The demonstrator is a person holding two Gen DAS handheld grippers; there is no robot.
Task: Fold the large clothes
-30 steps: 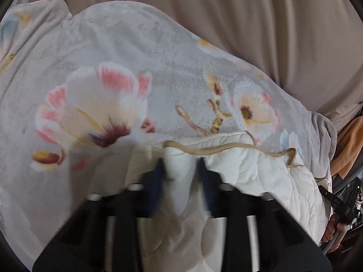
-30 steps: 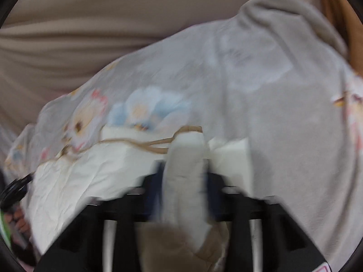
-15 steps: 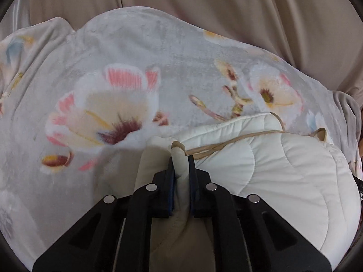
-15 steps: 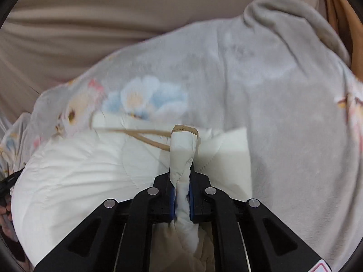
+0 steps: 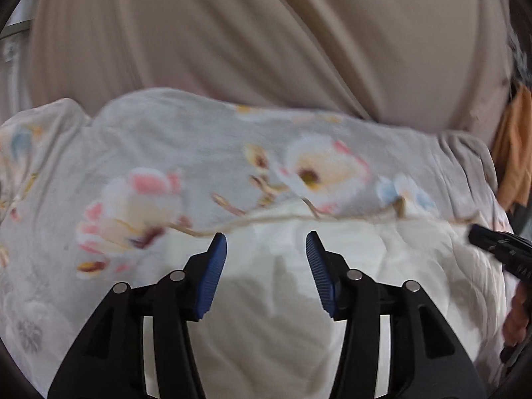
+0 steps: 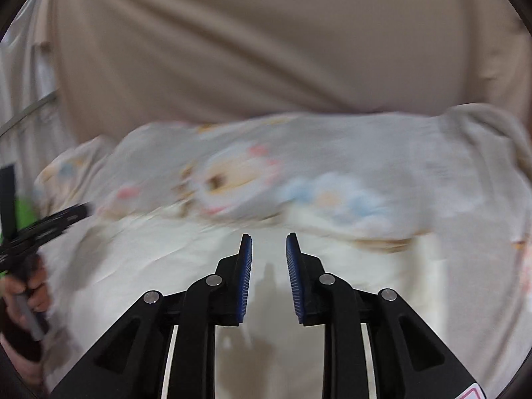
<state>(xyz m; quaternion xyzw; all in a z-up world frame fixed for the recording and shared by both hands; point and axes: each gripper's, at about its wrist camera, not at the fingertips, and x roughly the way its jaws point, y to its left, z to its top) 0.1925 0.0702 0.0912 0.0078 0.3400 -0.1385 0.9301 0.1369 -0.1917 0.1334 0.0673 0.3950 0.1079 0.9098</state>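
A white quilted garment [image 5: 382, 266] with tan trim lies folded on a grey floral blanket [image 5: 166, 153]. My left gripper [image 5: 266, 246] is open and empty just above the garment, its blue pads apart. In the right wrist view the same garment [image 6: 149, 259] lies below my right gripper [image 6: 268, 246], which is open and empty. The right gripper's tip also shows at the right edge of the left wrist view [image 5: 498, 246]. The left gripper and the hand holding it show at the left edge of the right wrist view [image 6: 43, 229].
A beige curtain [image 5: 266, 33] hangs behind the blanket. An orange cloth [image 5: 515, 153] hangs at the far right. The floral blanket [image 6: 432, 173] spreads wide around the garment. Both views are motion-blurred.
Both grippers were shut on the garment's edge half a second ago. Both have opened and let go, and have pulled back. The garment now lies flat on the blanket.
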